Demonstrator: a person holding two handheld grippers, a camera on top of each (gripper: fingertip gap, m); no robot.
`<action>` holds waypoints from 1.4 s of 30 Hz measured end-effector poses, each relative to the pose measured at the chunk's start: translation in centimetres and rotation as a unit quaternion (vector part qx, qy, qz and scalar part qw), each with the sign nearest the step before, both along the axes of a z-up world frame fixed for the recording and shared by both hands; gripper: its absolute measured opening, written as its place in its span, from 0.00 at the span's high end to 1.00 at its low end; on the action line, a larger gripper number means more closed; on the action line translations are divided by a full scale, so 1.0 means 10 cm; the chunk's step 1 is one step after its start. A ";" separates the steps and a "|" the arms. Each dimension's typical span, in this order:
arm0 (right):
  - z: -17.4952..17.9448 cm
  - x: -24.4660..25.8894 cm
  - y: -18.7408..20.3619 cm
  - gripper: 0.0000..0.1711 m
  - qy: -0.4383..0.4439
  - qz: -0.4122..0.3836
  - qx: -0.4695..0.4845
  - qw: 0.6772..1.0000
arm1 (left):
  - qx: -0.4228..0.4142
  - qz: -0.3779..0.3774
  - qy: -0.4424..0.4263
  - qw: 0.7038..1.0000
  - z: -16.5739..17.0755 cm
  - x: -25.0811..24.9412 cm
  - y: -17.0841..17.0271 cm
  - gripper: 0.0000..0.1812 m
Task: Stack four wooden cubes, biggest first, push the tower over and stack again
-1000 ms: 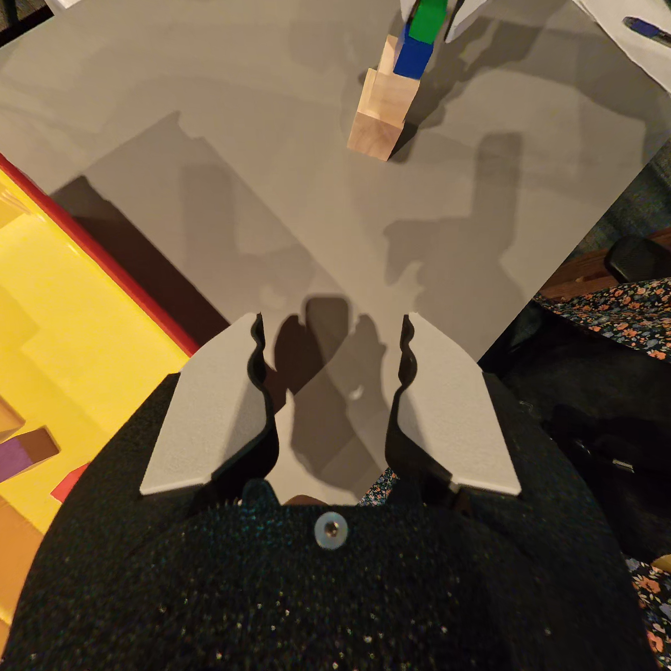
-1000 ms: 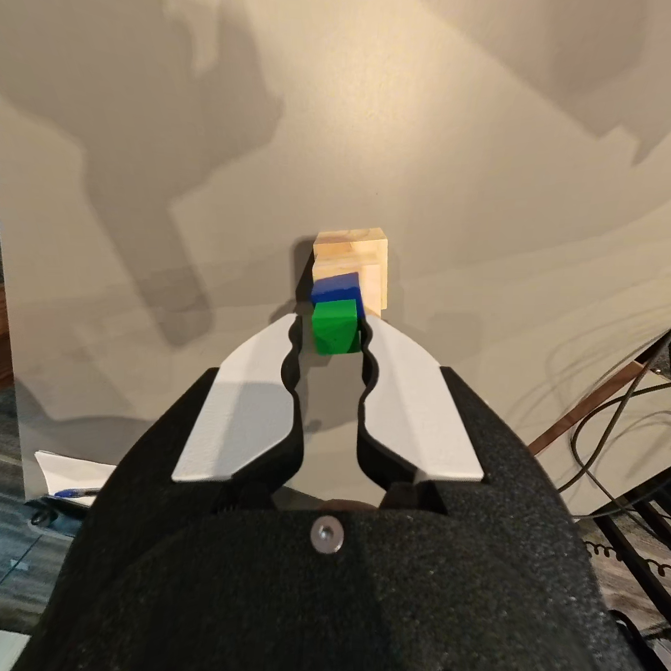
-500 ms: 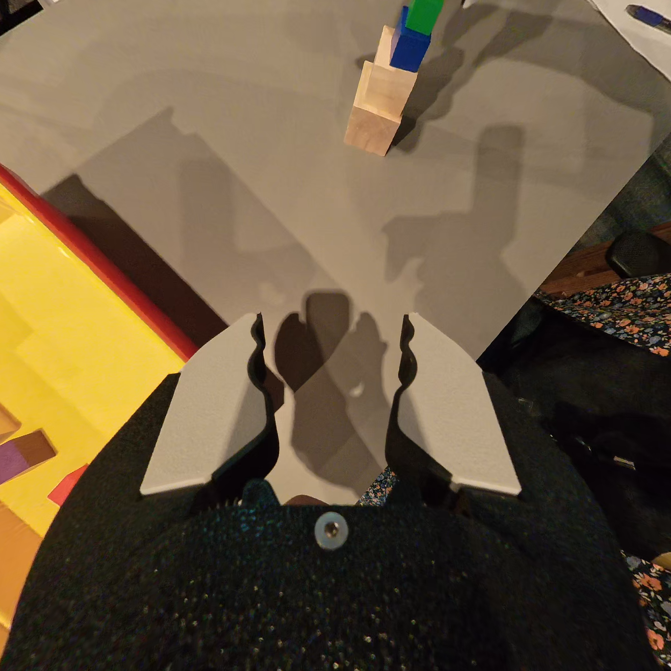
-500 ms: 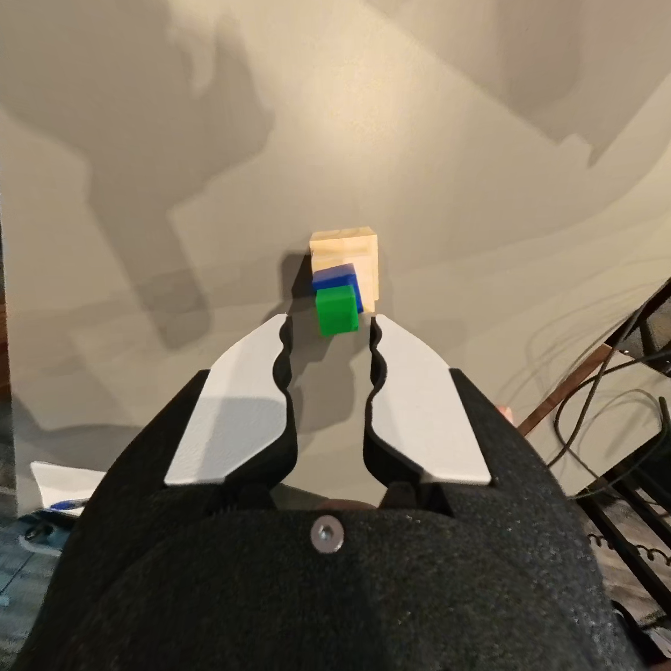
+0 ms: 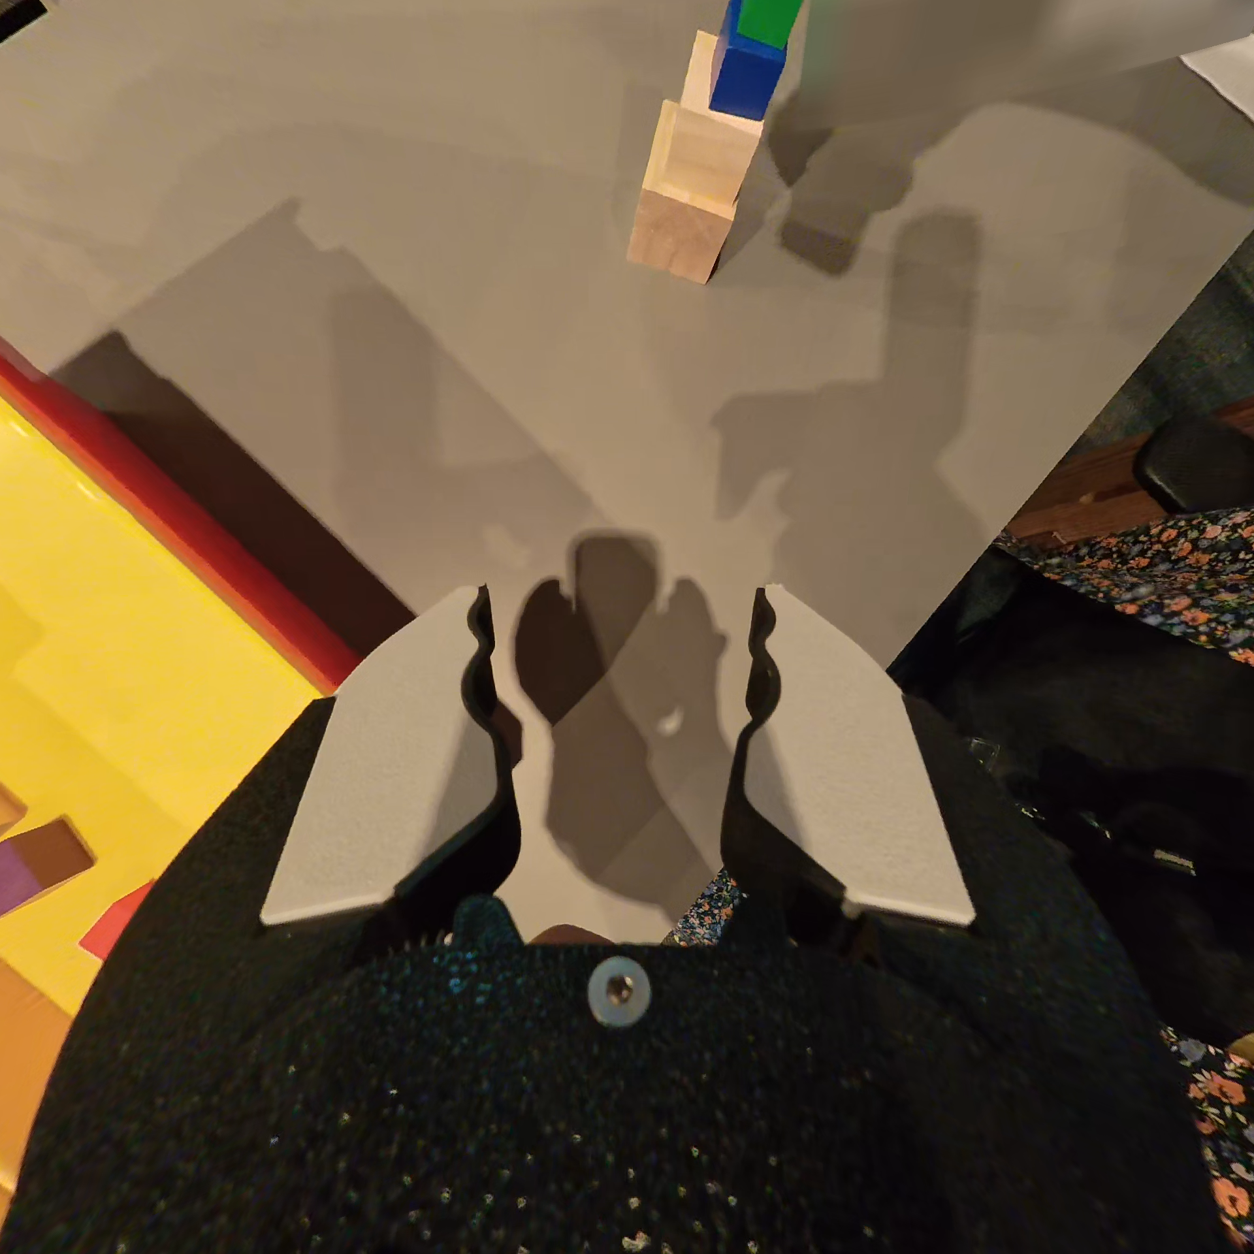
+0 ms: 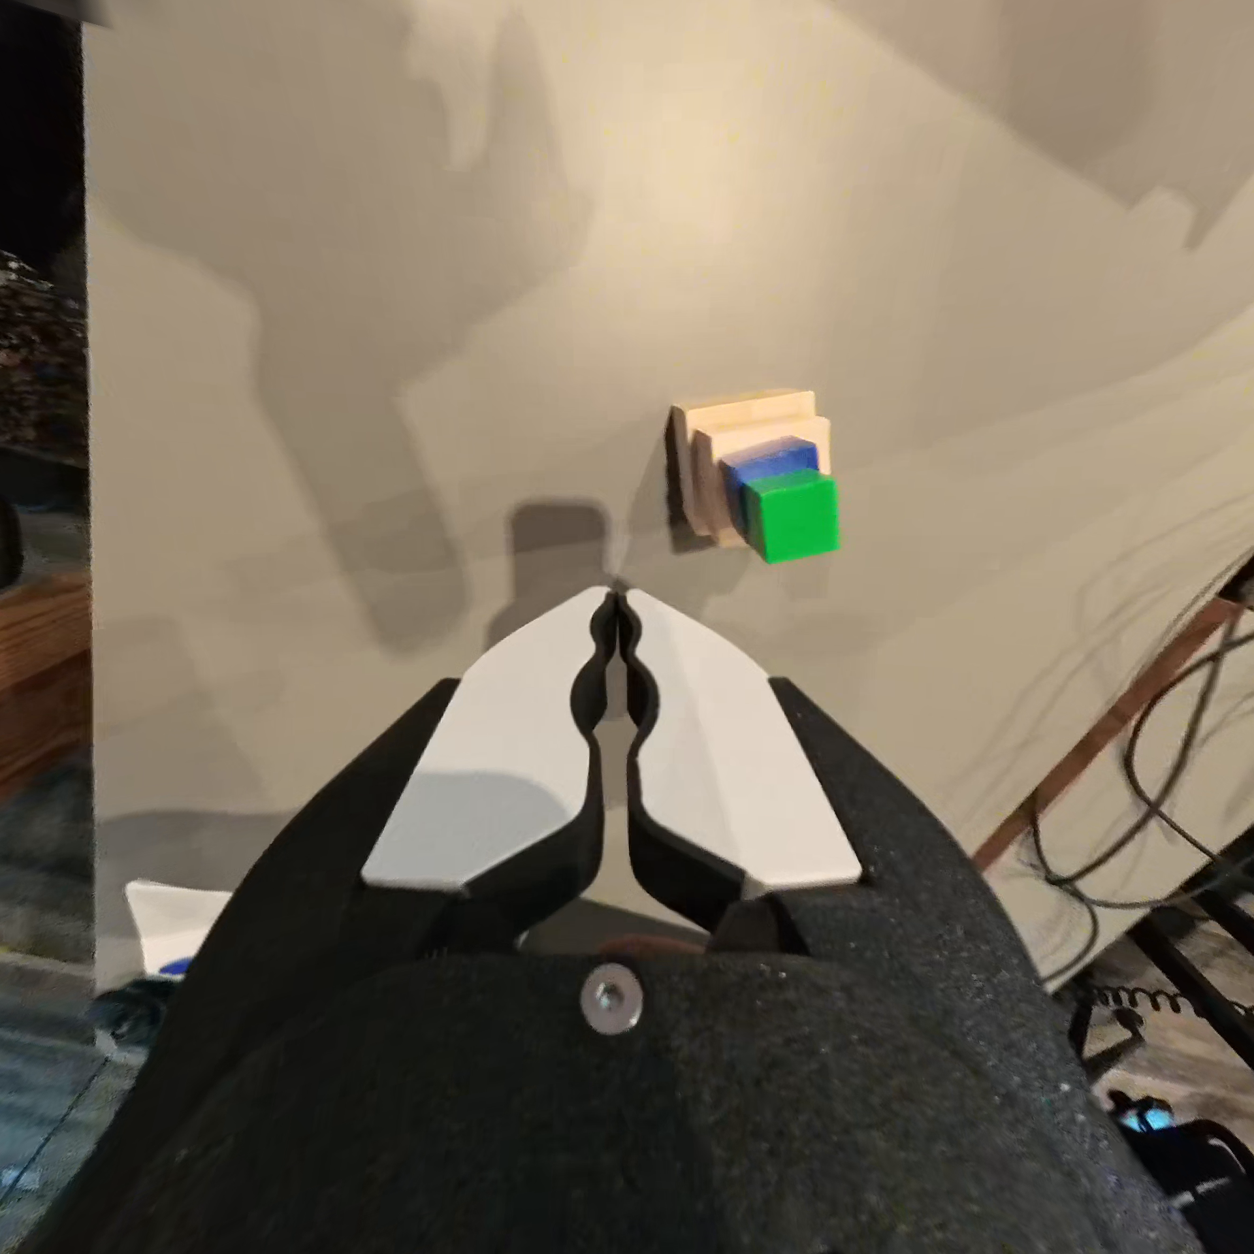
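A block tower stands on the grey board [image 5: 407, 271]: two plain wooden blocks [image 5: 685, 197] at the bottom, a blue block [image 5: 746, 78] on them and a green block [image 5: 767, 17] on top. From above in the right wrist view I see the green block [image 6: 794, 516] over the blue block [image 6: 763, 461] and the wooden blocks [image 6: 746, 417]. My right gripper [image 6: 616, 594] is shut and empty, above the board, left of the tower and clear of it. My left gripper [image 5: 621, 597] is open and empty, low over the board's near corner, far from the tower.
A yellow tray with a red rim [image 5: 136, 611] lies at the left, with purple, brown and red blocks [image 5: 34, 868] in it. Floral cloth [image 5: 1167, 563] lies past the board's right edge. Cables [image 6: 1153, 780] lie off the board. White paper [image 6: 169, 916] lies near the board's edge. Tip to tip, the grippers are about 25 centimeters apart. My left tips are about 25 centimeters from the green block [image 6: 794, 516], my right tips only 5 centimeters.
My right gripper let go of the green block atop the tower, drew back up and to the left, and shut empty. The left gripper stayed almost still.
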State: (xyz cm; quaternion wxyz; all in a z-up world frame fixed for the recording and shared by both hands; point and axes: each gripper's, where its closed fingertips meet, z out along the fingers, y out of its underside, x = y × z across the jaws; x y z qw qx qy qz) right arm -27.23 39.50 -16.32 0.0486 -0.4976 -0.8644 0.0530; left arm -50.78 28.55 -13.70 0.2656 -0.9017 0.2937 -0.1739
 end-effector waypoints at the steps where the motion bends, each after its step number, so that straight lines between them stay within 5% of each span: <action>1: -0.04 0.01 -0.04 1.00 -0.002 0.003 0.000 1.000 | 0.000 -0.001 0.000 1.000 0.00 0.01 0.00 0.60; 11: -0.46 0.18 -0.32 1.00 -0.027 0.016 -0.028 0.999 | 0.002 -0.006 0.002 1.000 0.02 0.05 -0.02 0.60; 22: -0.68 -0.08 0.25 1.00 0.000 -0.006 0.013 1.000 | -0.006 -0.009 0.002 1.000 -0.03 0.06 0.02 0.60; 42: -0.51 -0.54 0.43 1.00 0.015 0.004 0.024 1.000 | -0.016 -0.004 0.004 1.000 -0.07 -0.02 0.02 0.60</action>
